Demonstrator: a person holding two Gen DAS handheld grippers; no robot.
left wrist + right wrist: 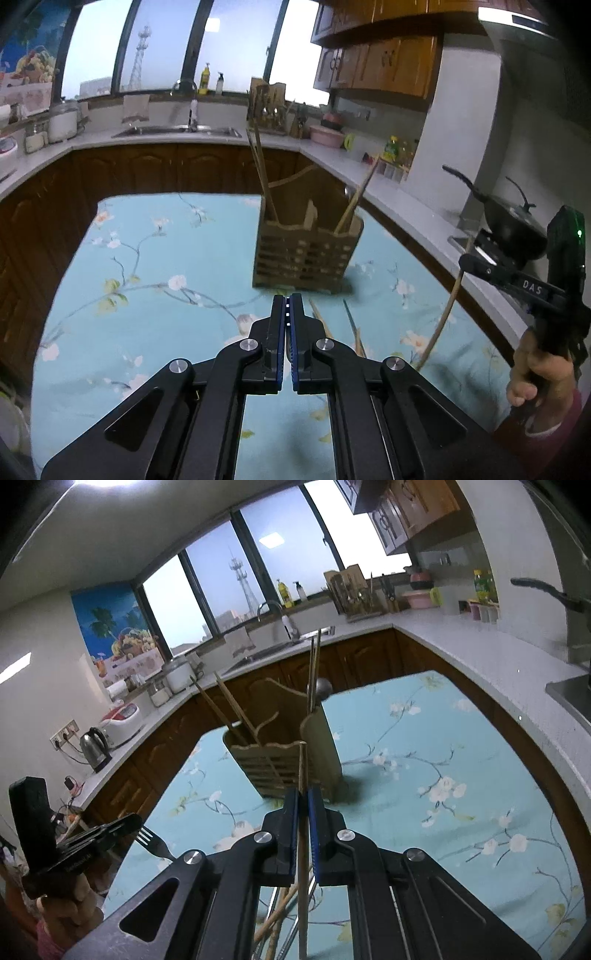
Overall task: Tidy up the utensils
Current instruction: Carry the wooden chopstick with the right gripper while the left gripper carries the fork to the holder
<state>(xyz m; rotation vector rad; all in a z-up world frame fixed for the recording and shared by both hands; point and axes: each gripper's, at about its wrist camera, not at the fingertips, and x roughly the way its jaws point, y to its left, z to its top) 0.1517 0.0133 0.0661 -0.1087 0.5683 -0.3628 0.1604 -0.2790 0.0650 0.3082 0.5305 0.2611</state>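
The utensil holder (306, 251) is a tan box with a slatted front, a scalloped top rim and a taller curved back panel, divided into compartments; it stands upright on the table (147, 258) toward the far edge, right of centre in the left wrist view. Two chopsticks (260, 170) lean out of its left compartment, and further chopsticks (356, 199) with a metal spoon (322, 688) stand in the right one. The right gripper (302, 812) is closed on a single wooden chopstick (303, 849), which runs roughly upright between the blue-lined jaws, its tip just short of the holder's front rim. In the left wrist view that chopstick (443, 317) hangs in the air over the table's right edge. The left gripper (288, 306) has its jaws brought almost together with nothing between them, hovering over the table in front of the holder. Loose chopsticks (354, 332) lie on the cloth near the table's near edge, and a metal fork (153, 843) lies toward its near-left corner. The table carries a pale blue tablecloth printed with blossom branches. The kitchen counter (369, 177) wraps behind it.
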